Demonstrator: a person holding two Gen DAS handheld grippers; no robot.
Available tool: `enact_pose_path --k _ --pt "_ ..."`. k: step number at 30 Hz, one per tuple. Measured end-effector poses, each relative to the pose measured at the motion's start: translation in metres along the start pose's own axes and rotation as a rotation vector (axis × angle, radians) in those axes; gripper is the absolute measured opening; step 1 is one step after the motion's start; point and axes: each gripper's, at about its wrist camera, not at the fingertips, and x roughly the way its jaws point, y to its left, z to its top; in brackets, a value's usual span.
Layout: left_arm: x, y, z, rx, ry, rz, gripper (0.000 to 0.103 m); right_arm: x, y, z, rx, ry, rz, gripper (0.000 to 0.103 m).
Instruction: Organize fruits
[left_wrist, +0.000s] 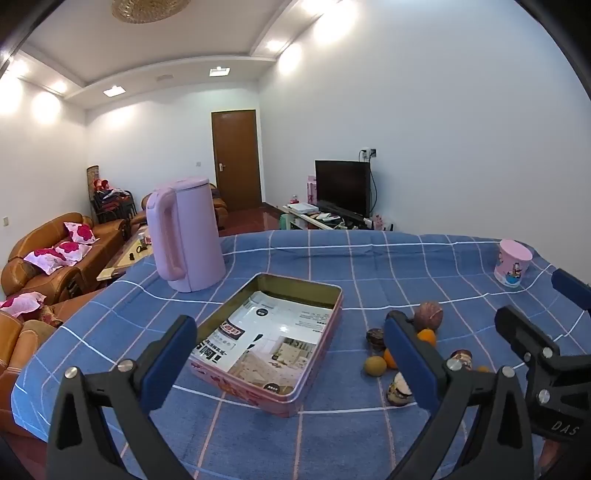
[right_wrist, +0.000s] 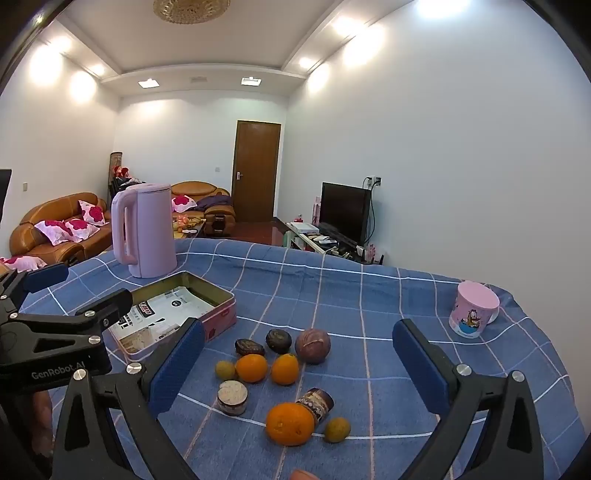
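Both wrist views look forward and slightly down over the table (left_wrist: 258, 435); both share the tin (left_wrist: 334, 295) (right_wrist: 221, 291).

Both claws tilt slightly downward, jaws spread wide and empty. The left claw (left_wrist: 291, 354) sits at nine o'clock of the right claw (right_wrist: 299, 354), close alongside.

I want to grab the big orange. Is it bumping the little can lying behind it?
Touching. In the right wrist view the big orange overlaps the tipped can with no cloth showing between them.
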Motion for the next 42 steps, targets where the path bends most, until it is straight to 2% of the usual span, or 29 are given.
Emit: enact_pose_path --k 15,42 --pt "-0.001 -0.006 -0.004 0.039 -0.019 0.028 0.103 0.002 0.0 -0.008 0.016 0.002 0.001 0.102" --pt "-0.001 -0.006 -0.008 0.043 -0.025 0.04 0.103 0.002 0.001 -0.007 0.022 0.0 0.015 0.102"
